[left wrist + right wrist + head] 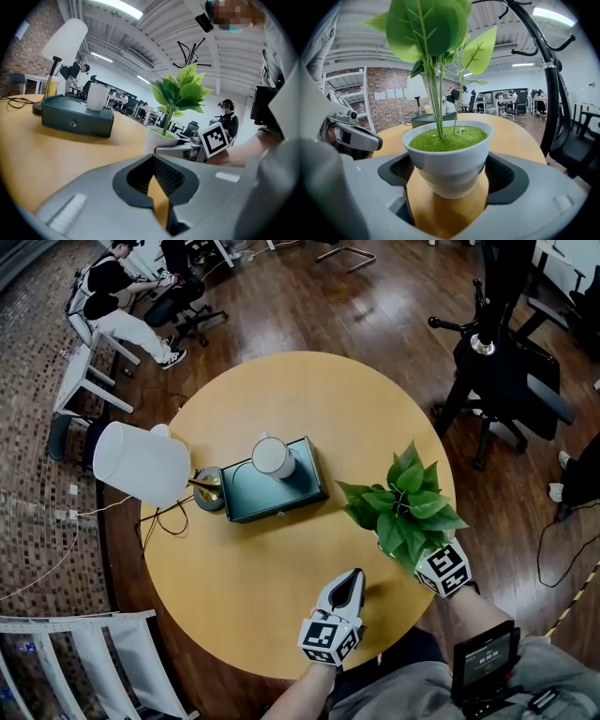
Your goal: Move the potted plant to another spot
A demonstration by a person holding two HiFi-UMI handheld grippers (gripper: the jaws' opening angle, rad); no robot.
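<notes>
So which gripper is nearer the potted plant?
Right. The right gripper has the potted plant standing between its spread jaws; the left gripper is off to the plant's left, clear of it.

One plant (pixel 405 507), one lamp (pixel 141 463), one box (pixel 262 500), one cup (pixel 272 457).

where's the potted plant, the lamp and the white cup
potted plant (pixel 447 159): right gripper view, front of its white pot
lamp (pixel 141 462): head view, middle of the white shade
white cup (pixel 271 456): head view, its top
</notes>
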